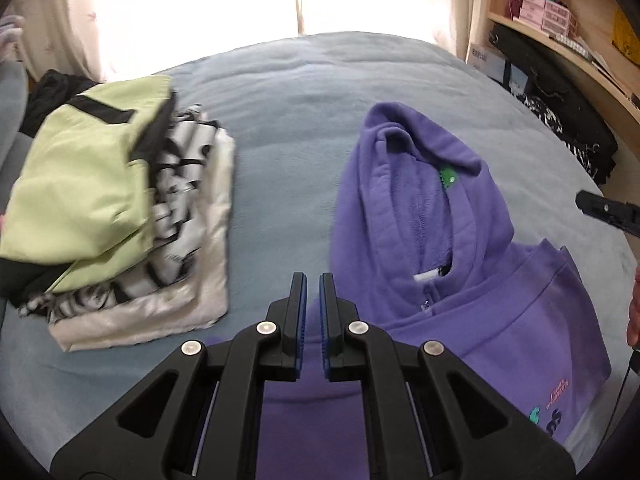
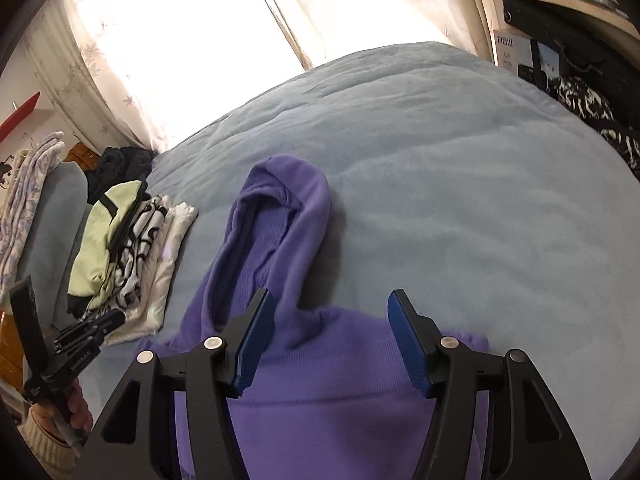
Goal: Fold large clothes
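Two claws hang above a bed covered in a pale blue blanket. On it lies a purple hoodie, front side up, its hood spread flat toward the curtained window and its zip closed at the neck. The left claw is clenched, its blue pads almost touching with only a thin slit between them; purple cloth shows under it, but I cannot tell whether any is pinched. The right claw stands released, its fingers well apart over the hoodie's shoulder area, with nothing pressed between the pads.

Off to the left of the hoodie, apart from it, sits a pile of folded clothes: a light green garment on top, a black-and-white patterned one under it, and a white one at the bottom. A wooden shelf with small boxes stands at the right of the bed.
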A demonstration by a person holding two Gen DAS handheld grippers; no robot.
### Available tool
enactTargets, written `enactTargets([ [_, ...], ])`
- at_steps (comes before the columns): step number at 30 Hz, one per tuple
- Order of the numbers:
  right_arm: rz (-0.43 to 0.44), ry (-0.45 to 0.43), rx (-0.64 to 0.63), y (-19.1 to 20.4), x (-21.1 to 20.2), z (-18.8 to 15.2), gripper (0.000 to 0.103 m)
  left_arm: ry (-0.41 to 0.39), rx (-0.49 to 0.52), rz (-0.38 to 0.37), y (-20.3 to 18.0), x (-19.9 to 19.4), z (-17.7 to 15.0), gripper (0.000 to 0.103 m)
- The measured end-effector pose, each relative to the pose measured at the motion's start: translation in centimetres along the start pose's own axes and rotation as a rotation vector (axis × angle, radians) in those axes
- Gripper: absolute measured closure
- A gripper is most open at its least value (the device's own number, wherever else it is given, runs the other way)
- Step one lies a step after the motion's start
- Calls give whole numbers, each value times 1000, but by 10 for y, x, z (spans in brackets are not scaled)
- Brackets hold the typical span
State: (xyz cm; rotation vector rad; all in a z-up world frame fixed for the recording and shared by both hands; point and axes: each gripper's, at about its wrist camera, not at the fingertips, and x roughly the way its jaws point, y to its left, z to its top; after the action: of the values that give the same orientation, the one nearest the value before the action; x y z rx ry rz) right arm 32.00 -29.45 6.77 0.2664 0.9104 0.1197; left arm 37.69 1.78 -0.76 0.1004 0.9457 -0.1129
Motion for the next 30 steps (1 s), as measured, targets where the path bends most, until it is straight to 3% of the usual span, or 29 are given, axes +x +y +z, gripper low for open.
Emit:
enactTargets([
  [7, 63, 51, 44, 13, 50, 38, 43, 109, -28, -84, -14, 65, 32, 99],
  [13, 29, 81, 40, 22, 106, 58, 43, 195, 4, -82, -25, 119, 37, 99],
  [23, -50, 126, 83, 13, 206, 90, 43, 231, 48, -74, -33, 172, 50, 98],
  [24, -54, 136, 89, 10, 214, 90, 47, 235, 52, -73, -35, 177, 51, 98],
  [27, -60, 180, 72, 9, 237, 90, 82, 239, 90, -44, -39, 186, 52, 98],
  [30, -56, 116, 20, 8, 234, 91, 89, 179, 149, 57, -43, 180, 51, 103],
])
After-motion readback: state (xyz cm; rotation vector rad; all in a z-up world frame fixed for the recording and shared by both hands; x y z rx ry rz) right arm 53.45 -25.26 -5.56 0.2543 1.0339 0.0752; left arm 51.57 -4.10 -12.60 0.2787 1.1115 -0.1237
